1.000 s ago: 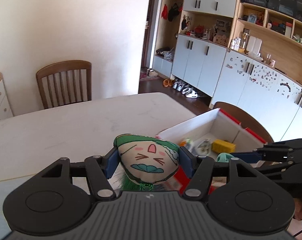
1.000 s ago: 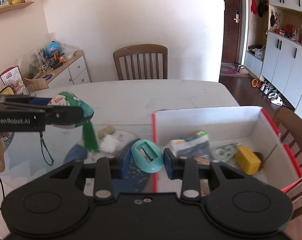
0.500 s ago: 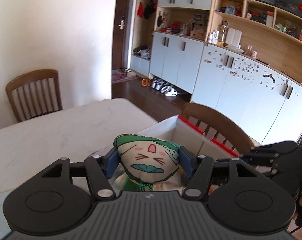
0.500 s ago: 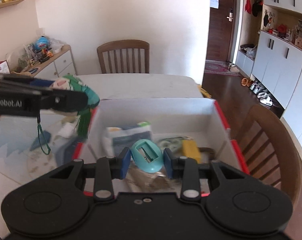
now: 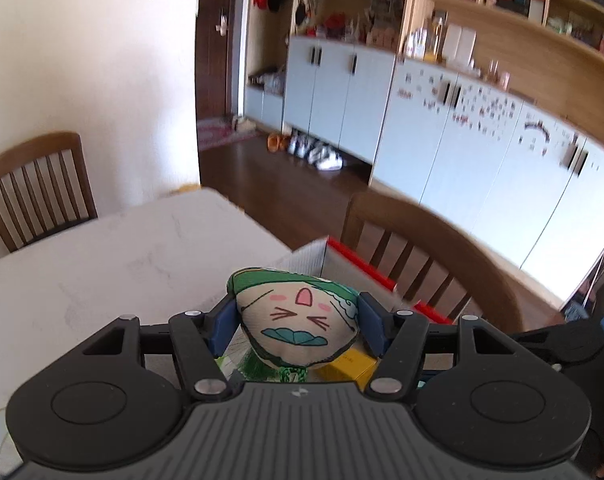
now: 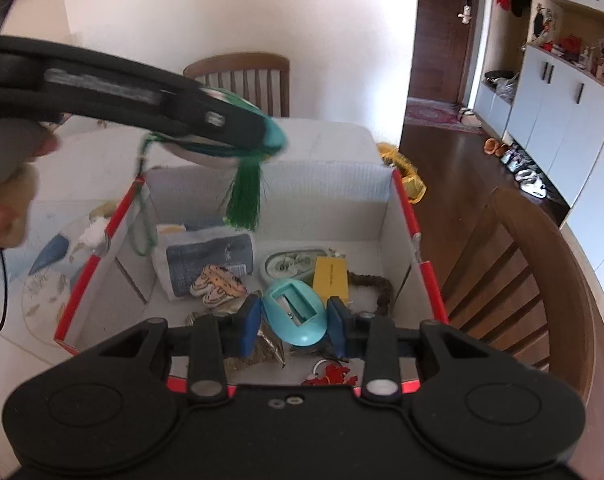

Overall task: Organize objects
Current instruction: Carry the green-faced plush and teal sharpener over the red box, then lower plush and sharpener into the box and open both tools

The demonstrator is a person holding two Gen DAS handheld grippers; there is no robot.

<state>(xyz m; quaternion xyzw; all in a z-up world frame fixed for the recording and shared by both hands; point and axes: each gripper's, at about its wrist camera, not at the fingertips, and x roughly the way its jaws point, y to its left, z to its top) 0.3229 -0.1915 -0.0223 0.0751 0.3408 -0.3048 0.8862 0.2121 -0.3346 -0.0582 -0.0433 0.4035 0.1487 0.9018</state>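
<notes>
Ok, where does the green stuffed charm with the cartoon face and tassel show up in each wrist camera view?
Left wrist view: green stuffed charm low centre, clamped between the left hand-held gripper pads, face toward the camera.
Right wrist view: the charm upper left of centre, mostly hidden by that gripper's finger, its tassel hanging over the box.
Shared landmark: the red-edged white cardboard box.

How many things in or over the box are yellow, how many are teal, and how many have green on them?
Yellow: 1, the yellow rectangular block in the white cardboard box.
Teal: 1, the teal egg-shaped plastic sharpener between the right gripper's fingers.
Green: 1, the cloth cartoon-face pouch with a green tassel in the left gripper.
Total: 3
</notes>
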